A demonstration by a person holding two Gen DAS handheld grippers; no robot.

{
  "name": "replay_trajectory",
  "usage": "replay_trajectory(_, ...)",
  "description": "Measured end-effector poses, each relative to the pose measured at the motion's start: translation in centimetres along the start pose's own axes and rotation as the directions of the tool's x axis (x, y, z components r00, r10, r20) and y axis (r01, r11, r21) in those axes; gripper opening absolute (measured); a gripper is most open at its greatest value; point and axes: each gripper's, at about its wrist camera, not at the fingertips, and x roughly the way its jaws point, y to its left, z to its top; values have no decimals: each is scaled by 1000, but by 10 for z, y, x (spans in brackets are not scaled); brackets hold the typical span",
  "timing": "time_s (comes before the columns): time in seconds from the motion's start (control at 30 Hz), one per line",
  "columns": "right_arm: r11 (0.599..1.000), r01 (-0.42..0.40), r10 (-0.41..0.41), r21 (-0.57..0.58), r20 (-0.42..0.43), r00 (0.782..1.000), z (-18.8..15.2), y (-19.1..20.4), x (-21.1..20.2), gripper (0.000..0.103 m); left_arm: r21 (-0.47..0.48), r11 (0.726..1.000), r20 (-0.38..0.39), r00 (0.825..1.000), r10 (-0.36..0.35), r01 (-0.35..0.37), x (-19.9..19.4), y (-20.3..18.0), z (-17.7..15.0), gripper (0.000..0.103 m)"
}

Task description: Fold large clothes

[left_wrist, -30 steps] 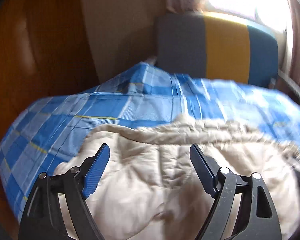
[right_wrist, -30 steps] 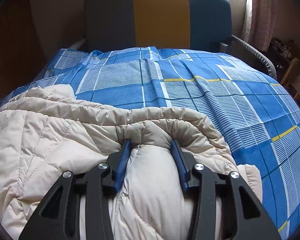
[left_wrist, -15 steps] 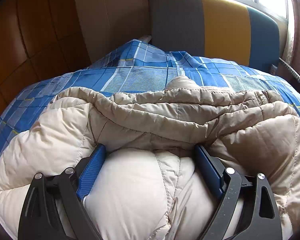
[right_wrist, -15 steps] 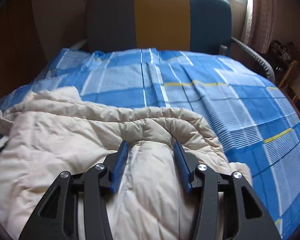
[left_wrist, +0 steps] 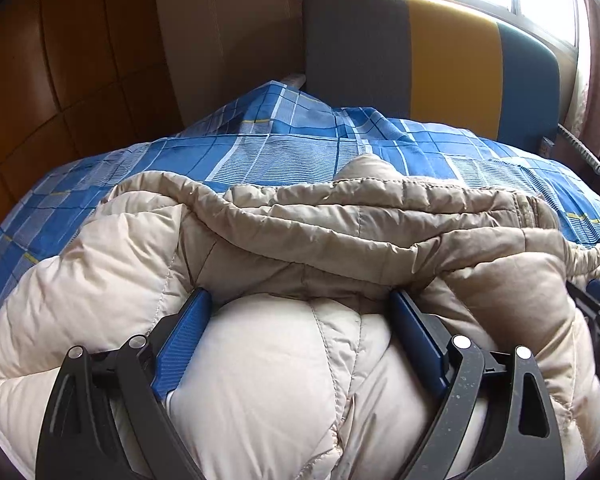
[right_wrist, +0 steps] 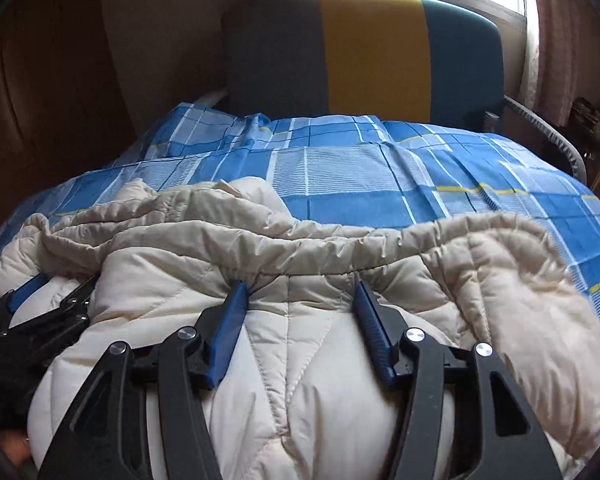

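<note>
The left gripper [left_wrist: 300,312] stood fairly wide, a fat bulge of the cream quilted jacket [left_wrist: 284,240] packed between its blue pads. The right gripper [right_wrist: 298,300] stood narrower and pinched a puffy fold of the same jacket just under its gathered hem. Both sat side by side on the near edge of the garment, which lay bunched on the bed [right_wrist: 340,168] over a blue plaid sheet (a grey, yellow and teal headboard [right_wrist: 372,48] stood beyond). The jacket looked light, soft and springy, its smooth shell likely slippery; a thick pinch would probably squeeze down and creep out. Taking hold at a stitched seam or the ruched hem band seemed the surer grip.
</note>
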Motion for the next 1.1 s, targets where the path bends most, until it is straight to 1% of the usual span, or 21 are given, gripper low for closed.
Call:
replay_trajectory(0.1, 1000, 23, -23, -20, -12, 1000, -1, 1, 7, 55, 7, 1000, -2, 1000, 10, -10, 1, -2, 0, 90)
replay_trajectory(0.2, 1000, 12, -13, -21, -34, 999, 0, 0, 6, 56, 11, 1000, -13, 1000, 10, -10, 0, -2, 1, 90)
replay_trajectory(0.27, 1000, -21, 21, -3, -57, 998, 2, -5, 1, 56, 18, 1000, -34, 999, 5, -5, -4, -2, 4, 92)
replay_trajectory(0.3, 998, -52, 53, 22, -65, 996, 4, -10, -5, 56, 22, 1000, -46, 999, -7, 8, -8, 0, 6, 92)
replay_trajectory(0.33, 996, -80, 83, 48, -61, 995, 6, -17, -13, 56, 26, 999, -59, 998, -33, 34, -13, 4, 9, 92)
replay_trajectory(0.37, 993, -96, 99, 67, -43, 994, 8, -24, -24, 56, 23, 999, -54, 998, -43, 45, -20, 10, 13, 92)
replay_trajectory(0.4, 994, -88, 90, 65, -23, 996, 12, -30, -35, 58, 16, 999, -39, 999, -35, 36, -27, 17, 17, 92)
replay_trajectory(0.43, 997, -60, 60, 55, -3, 998, 16, -36, -44, 62, 12, 1000, -24, 999, -26, 26, -32, 22, 20, 92)
replay_trajectory(0.47, 998, -36, 36, 47, 9, 999, 19, -43, -50, 62, 10, 1000, 0, 1000, -12, 12, -38, 30, 26, 92)
replay_trajectory(0.5, 999, -14, 14, 44, 9, 1000, 22, -51, -52, 63, 10, 1000, 18, 1000, 3, -4, -41, 38, 31, 96)
replay_trajectory(0.53, 999, 19, -19, 43, -1, 1000, 24, -62, -53, 63, 11, 1000, 24, 1000, 19, -19, -42, 43, 34, 97)
replay_trajectory(0.57, 997, 63, -63, 43, -10, 998, 25, -73, -51, 63, 14, 999, 22, 999, 41, -41, -41, 50, 38, 97)
replay_trajectory(0.63, 992, 116, -115, 49, -24, 993, 24, -92, -45, 63, 19, 997, 13, 997, 81, -81, -34, 62, 41, 97)
replay_trajectory(0.7, 987, 132, -127, 96, -55, 990, 19, -114, -36, 62, 21, 991, -4, 991, 130, -130, -23, 72, 41, 97)
replay_trajectory(0.73, 985, 126, -119, 115, -64, 991, 14, -121, -33, 63, 18, 988, -24, 987, 156, -156, -14, 78, 39, 97)
replay_trajectory(0.77, 984, 121, -112, 130, -71, 991, 9, -126, -29, 63, 7, 988, -48, 987, 154, -154, -5, 84, 35, 100)
replay_trajectory(0.8, 984, 120, -112, 128, -72, 991, 6, -127, -27, 65, -29, 993, -72, 991, 111, -113, 5, 92, 29, 100)
replay_trajectory(0.87, 985, 140, -134, 100, -60, 989, 0, -124, -22, 67, -94, 995, -83, 996, 33, -41, 13, 104, 20, 100)
replay_trajectory(0.97, 983, 156, -153, 93, -46, 987, -5, -122, -15, 69, -181, 982, -102, 993, -67, 48, 27, 120, 13, 100)
replay_trajectory(1.03, 983, 152, -147, 101, -50, 988, -5, -124, -11, 70, -205, 976, -108, 990, -94, 70, 33, 123, 11, 100)
replay_trajectory(1.1, 983, 152, -146, 100, -56, 988, -4, -125, -10, 70, -191, 980, -113, 990, -80, 57, 33, 120, 10, 100)
